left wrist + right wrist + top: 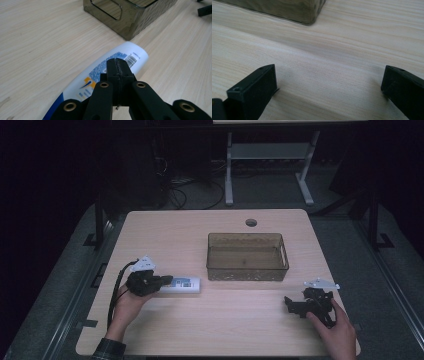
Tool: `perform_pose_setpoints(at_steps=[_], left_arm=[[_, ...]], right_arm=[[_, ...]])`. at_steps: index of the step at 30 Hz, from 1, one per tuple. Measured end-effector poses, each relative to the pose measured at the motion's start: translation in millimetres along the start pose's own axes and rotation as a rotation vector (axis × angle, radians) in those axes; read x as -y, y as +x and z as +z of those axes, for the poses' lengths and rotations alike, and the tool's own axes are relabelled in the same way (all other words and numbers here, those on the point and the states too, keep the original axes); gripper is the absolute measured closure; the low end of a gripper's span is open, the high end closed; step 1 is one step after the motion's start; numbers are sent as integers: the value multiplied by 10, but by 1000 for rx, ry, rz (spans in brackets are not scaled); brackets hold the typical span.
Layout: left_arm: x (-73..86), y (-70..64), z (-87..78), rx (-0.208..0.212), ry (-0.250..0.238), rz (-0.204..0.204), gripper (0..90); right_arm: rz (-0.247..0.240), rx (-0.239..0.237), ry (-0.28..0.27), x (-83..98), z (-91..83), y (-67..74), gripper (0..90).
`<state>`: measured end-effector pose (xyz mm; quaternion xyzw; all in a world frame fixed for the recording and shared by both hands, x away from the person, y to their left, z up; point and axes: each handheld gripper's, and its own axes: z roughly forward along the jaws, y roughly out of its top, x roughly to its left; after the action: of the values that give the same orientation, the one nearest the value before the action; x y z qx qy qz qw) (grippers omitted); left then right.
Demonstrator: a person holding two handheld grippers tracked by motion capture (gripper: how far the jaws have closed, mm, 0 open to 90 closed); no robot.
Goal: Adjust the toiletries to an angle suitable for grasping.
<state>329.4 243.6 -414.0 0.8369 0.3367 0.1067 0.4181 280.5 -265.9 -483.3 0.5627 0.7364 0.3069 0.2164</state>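
One smoked bin (247, 256) sits empty, one white tube (182, 284) just left of it under the left gripper's (162, 281) pressed-together jaws; right gripper (290, 304) spread.

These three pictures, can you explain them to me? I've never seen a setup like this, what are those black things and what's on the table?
A person sits at a wooden table holding a black two-jaw gripper in each hand. The high view looks down from above; the other two come from cameras riding on each gripper.

The left gripper has its jaws shut together, just above a white bottle lying on its side; it does not seem to be gripping it. The right gripper has its jaws wide open over bare wood, holding nothing. A see-through brownish bin stands near the middle.
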Motion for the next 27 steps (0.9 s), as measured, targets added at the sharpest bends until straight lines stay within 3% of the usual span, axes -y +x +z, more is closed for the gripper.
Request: perform_pose_setpoints(at_steps=[16, 27], left_arm=[[-300, -68, 309, 43, 9, 29, 895], [-434, -123, 700, 38, 109, 26, 878]], right_arm=[[0, 0, 0, 0, 0, 0, 0], [-1, 0, 0, 0, 0, 0, 0]])
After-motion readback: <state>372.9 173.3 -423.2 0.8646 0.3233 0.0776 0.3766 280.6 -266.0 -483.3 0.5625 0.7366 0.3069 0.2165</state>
